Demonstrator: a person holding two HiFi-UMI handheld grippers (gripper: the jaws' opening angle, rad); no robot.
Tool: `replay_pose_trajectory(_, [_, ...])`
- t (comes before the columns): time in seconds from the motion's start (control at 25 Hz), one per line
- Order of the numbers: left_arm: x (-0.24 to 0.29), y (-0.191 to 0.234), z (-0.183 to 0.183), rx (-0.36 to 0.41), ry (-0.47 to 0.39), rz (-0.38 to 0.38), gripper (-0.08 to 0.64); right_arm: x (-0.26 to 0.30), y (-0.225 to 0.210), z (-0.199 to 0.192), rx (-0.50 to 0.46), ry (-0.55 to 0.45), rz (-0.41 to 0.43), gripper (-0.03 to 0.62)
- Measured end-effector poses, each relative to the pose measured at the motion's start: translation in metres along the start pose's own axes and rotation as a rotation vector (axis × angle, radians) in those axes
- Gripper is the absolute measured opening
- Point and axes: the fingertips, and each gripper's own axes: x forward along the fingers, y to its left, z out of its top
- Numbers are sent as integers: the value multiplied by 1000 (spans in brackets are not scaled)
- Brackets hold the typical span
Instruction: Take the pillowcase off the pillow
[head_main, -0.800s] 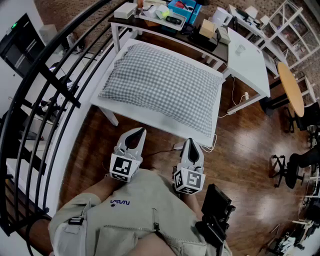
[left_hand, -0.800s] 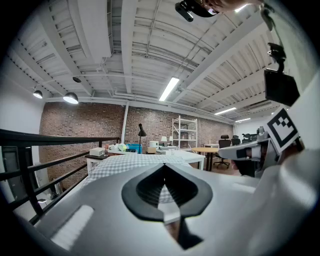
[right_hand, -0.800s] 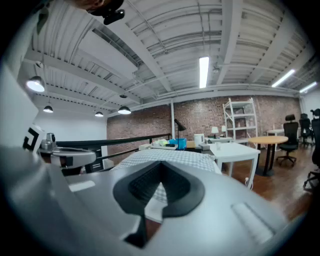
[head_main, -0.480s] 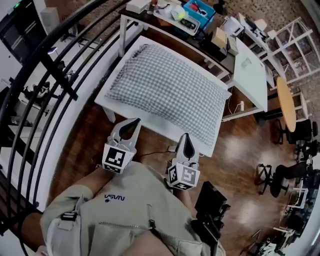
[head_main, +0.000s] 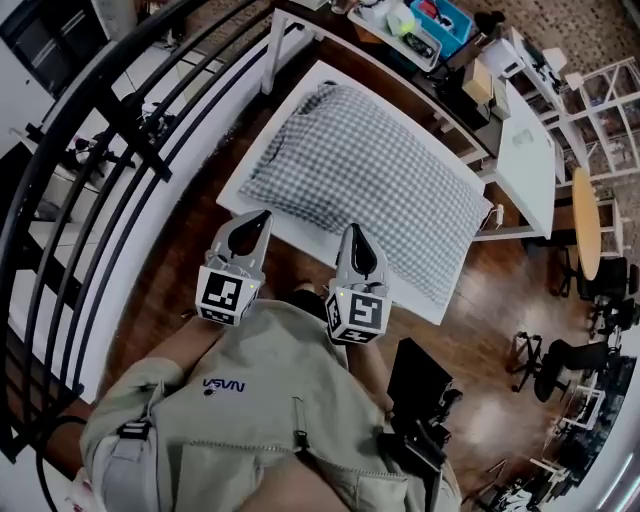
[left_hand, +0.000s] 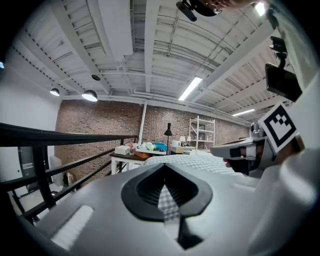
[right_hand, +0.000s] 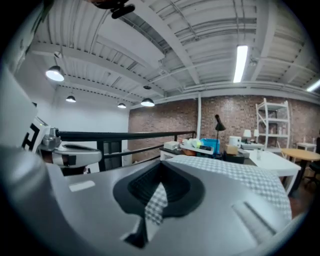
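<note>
Gingham covered the whole of the pillow (head_main: 340, 160): the grey-and-white checked pillowcase (head_main: 400, 205) was fully on, and it lay flat and diagonal on the white table (head_main: 300, 238), filling most of the top. We stood at the table's near long edge, over the dark wooden floor (head_main: 190, 280).

We held the left gripper (head_main: 260, 214) and the right gripper (head_main: 352, 230) side by side in front of us, close together but not touching, both aimed across the table. In the head view the left one's tip lay over the near edge of the table and the right one's tip over the near border of the pillowcase. From that view we could not tell whether either touched the cloth.

Each gripper's own view showed its jaws brought fully together with nothing clamped between them. The checks that showed through the slot behind the tips belonged to the pillowcase lying ahead. In the right gripper view the checked surface (right_hand: 245, 175) stretched away to the right of the jaws.

A black railing (head_main: 105, 135) ran along our left. Beyond the far side of the table stood a second table carrying a blue tray (head_main: 440, 18) and small clutter. A white desk (head_main: 530, 150) and a round wooden table (head_main: 585, 215) stood off to the right.
</note>
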Motion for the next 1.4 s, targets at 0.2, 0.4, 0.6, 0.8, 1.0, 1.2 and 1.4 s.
replay_pose_trajectory(0.2, [23, 17, 1, 31, 34, 87, 5, 61, 23, -16, -35, 58, 192, 41])
replay_pose_trajectory(0.4, [47, 18, 0, 33, 72, 208, 5, 102, 41, -46, -75, 168, 401, 125])
replay_pose_trajectory(0.6, [46, 16, -12, 29, 122, 259, 5, 131, 70, -76, -186, 266, 533, 147])
replay_pose_trajectory(0.8, [47, 48, -21, 21, 141, 272, 5, 157, 102, -116, -306, 395, 580, 166])
replay_pose_trajectory(1.0, [48, 80, -20, 36, 157, 216, 5, 183, 115, -151, -394, 524, 503, 172])
replay_pose_trajectory(1.2, [56, 100, -29, 37, 170, 150, 5, 190, 104, -159, -431, 567, 432, 20])
replay_pose_trajectory(1.4, [78, 116, -58, -1, 237, 98, 5, 158, 96, -124, -303, 485, 438, 17])
